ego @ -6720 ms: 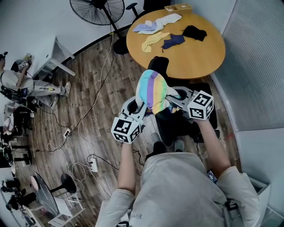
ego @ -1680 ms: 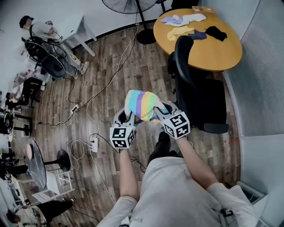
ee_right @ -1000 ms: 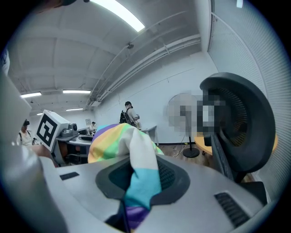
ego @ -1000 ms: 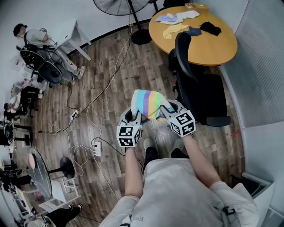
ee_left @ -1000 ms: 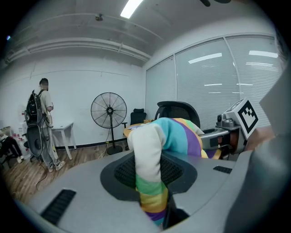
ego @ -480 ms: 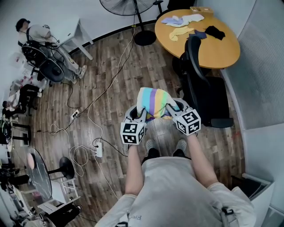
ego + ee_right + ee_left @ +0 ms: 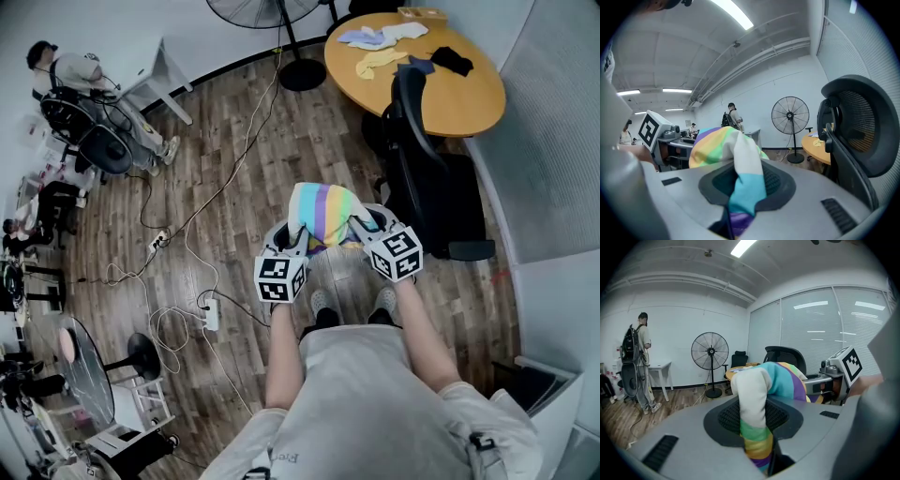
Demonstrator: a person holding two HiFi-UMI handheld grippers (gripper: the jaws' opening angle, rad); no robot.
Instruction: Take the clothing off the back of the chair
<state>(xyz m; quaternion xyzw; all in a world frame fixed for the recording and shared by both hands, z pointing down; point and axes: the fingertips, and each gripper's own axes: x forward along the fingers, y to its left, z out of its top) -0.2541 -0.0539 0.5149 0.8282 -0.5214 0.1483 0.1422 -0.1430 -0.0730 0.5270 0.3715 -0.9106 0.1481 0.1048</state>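
Observation:
A rainbow-striped garment [image 7: 324, 212] hangs bunched between my two grippers, above the wooden floor and clear of the black office chair [image 7: 422, 169] to its right. My left gripper [image 7: 291, 242] is shut on one end of the striped garment [image 7: 757, 423], which drapes over its lower jaw. My right gripper [image 7: 361, 232] is shut on the other end of the striped garment [image 7: 740, 187]. The chair's mesh back [image 7: 855, 136] stands bare just right of the right gripper.
A round wooden table [image 7: 469, 89] beyond the chair holds several small clothes [image 7: 380, 58]. A standing fan [image 7: 258, 11] is at the far side. Cables and a power strip [image 7: 208, 314] run over the floor at left. A person [image 7: 80, 70] stands by chairs at far left.
The garment stays gripped by both grippers. The pair has drifted slightly right in the head view over the last second, staying beside the chair.

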